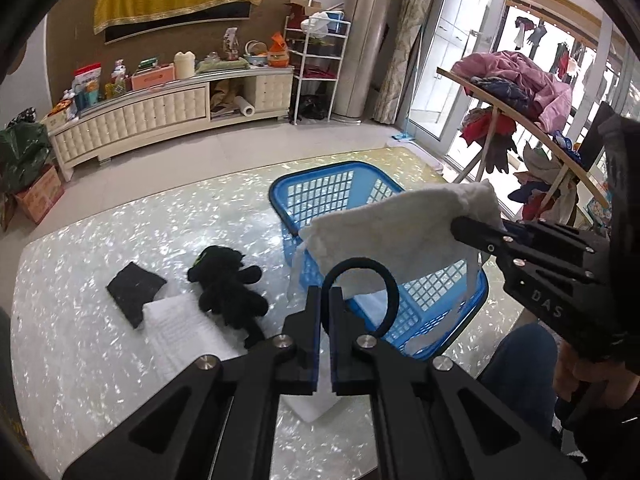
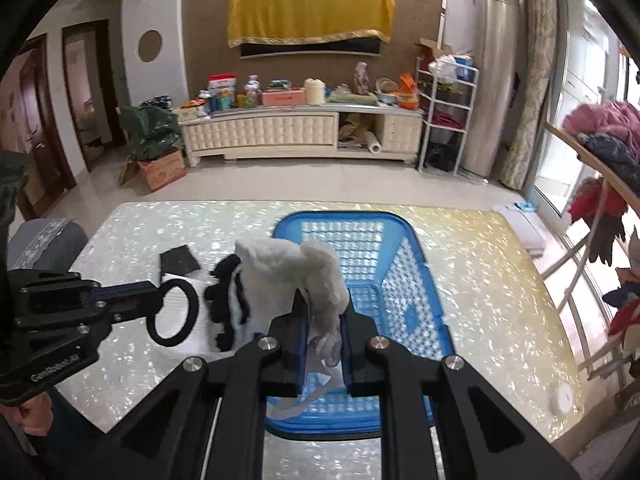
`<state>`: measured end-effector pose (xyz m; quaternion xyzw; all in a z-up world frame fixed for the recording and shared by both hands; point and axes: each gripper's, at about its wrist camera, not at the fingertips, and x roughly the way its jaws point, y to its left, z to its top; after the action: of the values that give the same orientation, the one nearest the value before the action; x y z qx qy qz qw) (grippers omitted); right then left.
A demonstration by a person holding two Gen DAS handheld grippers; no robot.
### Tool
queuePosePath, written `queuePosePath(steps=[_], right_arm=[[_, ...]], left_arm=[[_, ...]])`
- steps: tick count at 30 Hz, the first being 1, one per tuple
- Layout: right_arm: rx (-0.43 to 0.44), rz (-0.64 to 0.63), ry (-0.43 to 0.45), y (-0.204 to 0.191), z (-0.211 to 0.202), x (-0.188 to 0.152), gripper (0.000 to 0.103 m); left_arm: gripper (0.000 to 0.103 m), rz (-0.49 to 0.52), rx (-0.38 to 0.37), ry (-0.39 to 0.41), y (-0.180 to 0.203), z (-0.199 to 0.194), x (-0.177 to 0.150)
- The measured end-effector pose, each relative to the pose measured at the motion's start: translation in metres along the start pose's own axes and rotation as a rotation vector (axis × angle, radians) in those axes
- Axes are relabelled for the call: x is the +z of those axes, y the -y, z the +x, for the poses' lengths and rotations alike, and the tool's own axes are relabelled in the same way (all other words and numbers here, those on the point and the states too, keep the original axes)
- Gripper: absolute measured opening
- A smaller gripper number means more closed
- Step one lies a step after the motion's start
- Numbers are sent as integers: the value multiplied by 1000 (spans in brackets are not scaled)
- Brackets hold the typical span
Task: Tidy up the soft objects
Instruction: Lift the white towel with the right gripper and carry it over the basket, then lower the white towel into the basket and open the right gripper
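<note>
Your left gripper [image 1: 325, 292] is clamped on a black elastic hair tie [image 1: 362, 276], a smooth round loop standing upright above the fingers and leaning toward 1 o'clock. Your right gripper [image 2: 323, 312] pinches a white fleecy cloth [image 2: 296, 276] by one edge; in the left wrist view its long axis runs from 9 to 3 o'clock and it hangs limp over the blue plastic lattice basket [image 1: 340, 188], which sits on the pearly, flecked desk [image 1: 100, 248]. At 9 o'clock from the basket lies a black plush toy [image 1: 230, 288], fuzzy, long axis from 11 to 5 o'clock, beside a flat dark square, possibly felt [image 1: 134, 290], and a sheet of white paper [image 1: 180, 332].
</note>
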<state>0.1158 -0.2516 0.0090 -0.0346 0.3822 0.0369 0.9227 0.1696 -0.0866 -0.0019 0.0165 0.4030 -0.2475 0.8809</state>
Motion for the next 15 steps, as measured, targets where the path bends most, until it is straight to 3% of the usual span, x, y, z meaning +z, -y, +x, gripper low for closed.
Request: queuePosePath(steps=[6, 15], right_arm=[[-44, 37, -47, 19, 17, -6, 13], [-20, 86, -126, 29, 47, -12, 12]], left_arm=[[2, 17, -5, -28, 6, 19, 8], [2, 32, -7, -79, 17, 57, 19]])
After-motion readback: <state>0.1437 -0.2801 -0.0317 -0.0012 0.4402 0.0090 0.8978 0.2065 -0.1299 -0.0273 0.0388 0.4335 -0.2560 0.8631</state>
